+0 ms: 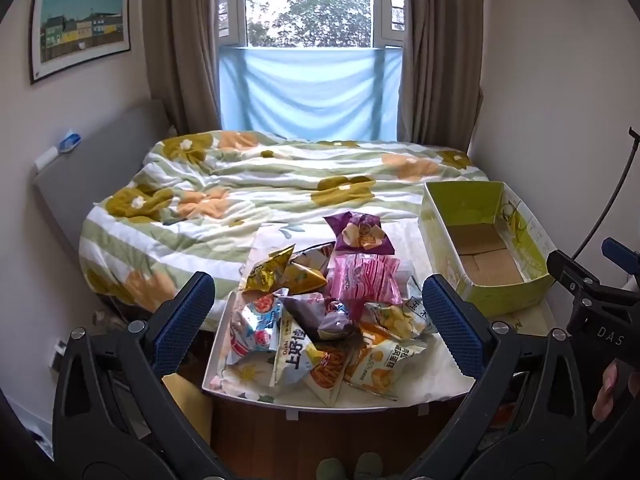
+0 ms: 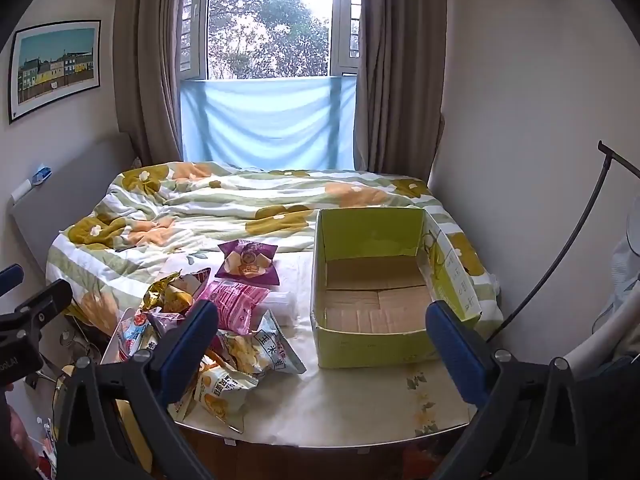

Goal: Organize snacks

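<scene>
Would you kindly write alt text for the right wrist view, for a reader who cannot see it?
An empty green cardboard box sits on a white table at the foot of a bed, with a pile of snack bags to its left. The open right gripper frames the scene from below. Behind lie a floral duvet and a curtained window.

Floral duvet [image 1: 260,184], framed picture [image 1: 80,28], brown curtains [image 1: 180,40], window [image 1: 308,0]

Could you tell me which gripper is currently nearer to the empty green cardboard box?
Right. The right gripper faces the green cardboard box head-on, open, short of its near wall. The left gripper, also open, is aimed at the snack pile, with the box off to its right.
</scene>
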A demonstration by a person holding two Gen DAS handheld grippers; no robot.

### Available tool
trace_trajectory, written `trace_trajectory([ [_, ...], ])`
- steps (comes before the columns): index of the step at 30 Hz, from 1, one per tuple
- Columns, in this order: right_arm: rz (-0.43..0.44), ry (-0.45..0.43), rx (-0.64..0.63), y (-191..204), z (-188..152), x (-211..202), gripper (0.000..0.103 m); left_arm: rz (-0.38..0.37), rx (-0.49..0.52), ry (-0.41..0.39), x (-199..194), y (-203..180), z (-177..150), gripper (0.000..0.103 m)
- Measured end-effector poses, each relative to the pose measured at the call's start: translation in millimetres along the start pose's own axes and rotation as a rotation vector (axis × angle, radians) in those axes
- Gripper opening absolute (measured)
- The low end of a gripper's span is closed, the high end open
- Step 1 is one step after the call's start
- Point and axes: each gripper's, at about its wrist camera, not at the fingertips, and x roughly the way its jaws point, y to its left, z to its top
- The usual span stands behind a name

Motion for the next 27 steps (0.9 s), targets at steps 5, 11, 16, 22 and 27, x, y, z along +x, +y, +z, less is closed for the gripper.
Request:
trace_trajectory([
  [5,0.002,0.001,0.012,-7,-2,4,0.103,0.016,0.004,0.006,3,1,0,0.102],
  [11,0.0,0.012,0.015,-6,-2,8,0.103,0.018,0.005,0.011,7,2,0,0.102],
  [16,-0.002,0.012,0.012,-4,-3,8,0.103,0.016,0.008,0.008,9,1,0,0.102],
  [22,0.001,0.015,0.013,-4,-1,9,0.103,0.014,0.011,0.01,11,2,2,0.102],
  [27,0.002,0.02,0.013,-3,-2,11,0.103,0.015,0.012,0.011,12,2,2,0.102],
])
